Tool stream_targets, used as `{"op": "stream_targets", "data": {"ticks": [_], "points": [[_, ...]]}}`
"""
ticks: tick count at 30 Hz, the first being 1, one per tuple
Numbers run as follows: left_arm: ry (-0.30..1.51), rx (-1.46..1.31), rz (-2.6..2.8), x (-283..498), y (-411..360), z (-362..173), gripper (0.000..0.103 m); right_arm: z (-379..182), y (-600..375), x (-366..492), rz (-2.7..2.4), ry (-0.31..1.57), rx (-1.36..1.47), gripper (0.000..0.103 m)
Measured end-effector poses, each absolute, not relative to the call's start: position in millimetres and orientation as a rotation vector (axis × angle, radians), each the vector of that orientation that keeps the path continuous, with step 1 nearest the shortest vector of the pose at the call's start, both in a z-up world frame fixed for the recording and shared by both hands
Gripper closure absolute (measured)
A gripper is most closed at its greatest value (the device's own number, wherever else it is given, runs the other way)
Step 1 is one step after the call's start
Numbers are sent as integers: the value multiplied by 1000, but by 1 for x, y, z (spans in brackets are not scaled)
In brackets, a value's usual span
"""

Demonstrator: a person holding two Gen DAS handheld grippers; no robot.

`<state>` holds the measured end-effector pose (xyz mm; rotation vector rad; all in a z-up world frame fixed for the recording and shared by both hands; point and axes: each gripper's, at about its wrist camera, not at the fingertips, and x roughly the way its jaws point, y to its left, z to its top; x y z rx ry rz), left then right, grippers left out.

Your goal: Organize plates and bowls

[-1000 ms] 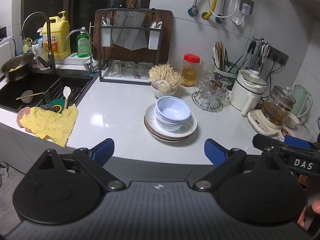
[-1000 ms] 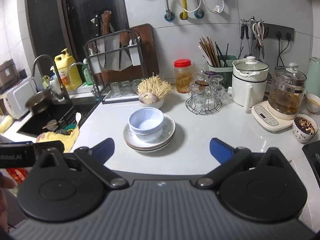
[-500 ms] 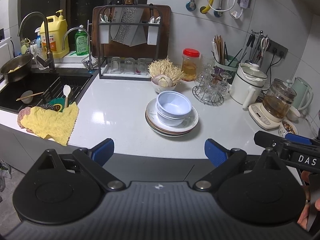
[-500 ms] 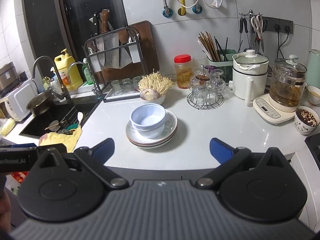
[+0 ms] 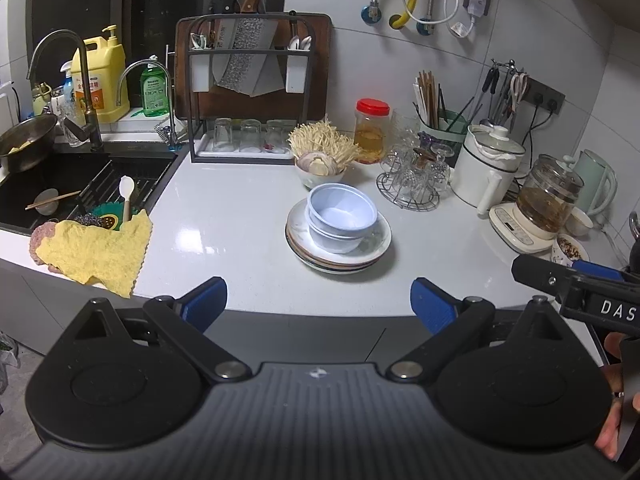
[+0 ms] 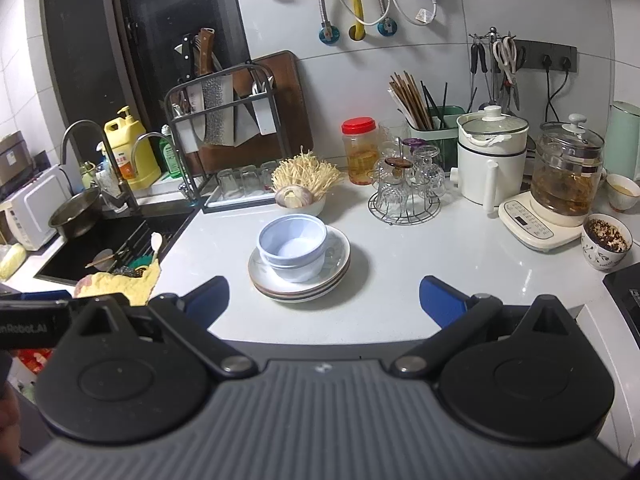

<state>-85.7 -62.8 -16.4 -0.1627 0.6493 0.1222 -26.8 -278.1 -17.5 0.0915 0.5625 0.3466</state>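
Pale blue bowls (image 5: pixel 342 222) sit nested on a stack of white plates (image 5: pixel 376 246) in the middle of the white counter; the right wrist view shows the same bowls (image 6: pixel 292 246) and plates (image 6: pixel 338 258). My left gripper (image 5: pixel 319 306) is open and holds nothing, back over the counter's front edge, short of the stack. Equally wide open, my right gripper (image 6: pixel 325 300) hovers empty just in front of the plates. The other tool shows at the right edge of the left view, with a hand under it.
A sink (image 5: pixel 76 184) with a spoon and a yellow cloth (image 5: pixel 96 252) lies left. A knife and glass rack (image 5: pixel 252 88), a bowl of mushrooms (image 5: pixel 322 152), a glass stand (image 5: pixel 414 182), a white pot (image 5: pixel 490 166) and a kettle (image 5: pixel 548 204) line the back and right.
Both grippers have drawn slightly back and up from the counter, so the plate stack sits a little farther away. Both stay open and the dishes have not moved.
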Motion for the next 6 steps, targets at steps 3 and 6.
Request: {"op": "stream_targets", "data": {"ticks": [3, 6], "points": [[652, -162, 123, -89, -63, -17, 3, -19, -278, -30, 345, 569, 99, 0], [658, -160, 126, -92, -63, -18, 3, -21, -278, -33, 341, 567, 102, 0]]}}
